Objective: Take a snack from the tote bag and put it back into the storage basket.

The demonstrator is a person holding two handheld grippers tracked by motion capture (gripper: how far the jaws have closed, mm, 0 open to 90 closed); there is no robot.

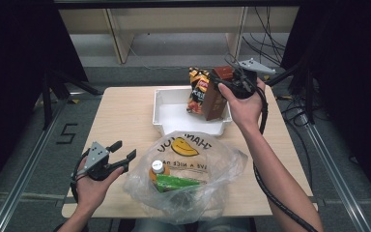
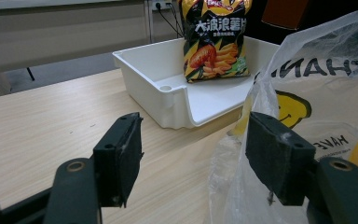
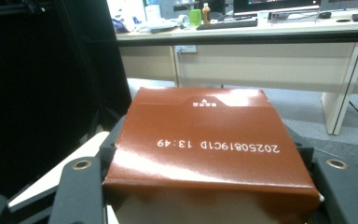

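My right gripper [image 1: 227, 83] is shut on a brown carton [image 1: 214, 96] and holds it over the right end of the white tray [image 1: 174, 121]. In the right gripper view the brown carton [image 3: 205, 144] sits between both jaws, its printed end toward the camera. A chip bag [image 1: 199, 91] stands upright in the tray, just left of the carton. The chip bag [image 2: 216, 39] also stands in the white tray [image 2: 144, 70] in the left gripper view. My left gripper [image 1: 123, 153] is open at the table's front left, beside a clear plastic bag [image 1: 188, 169]; nothing lies between its jaws.
Inside the plastic bag lie a small orange bottle with a white cap [image 1: 158, 169] and a green packet [image 1: 176, 182]. The bag's film [image 2: 307, 93] rises right beside my left gripper's right jaw. Bare wooden table [image 1: 121, 116] stretches left of the tray.
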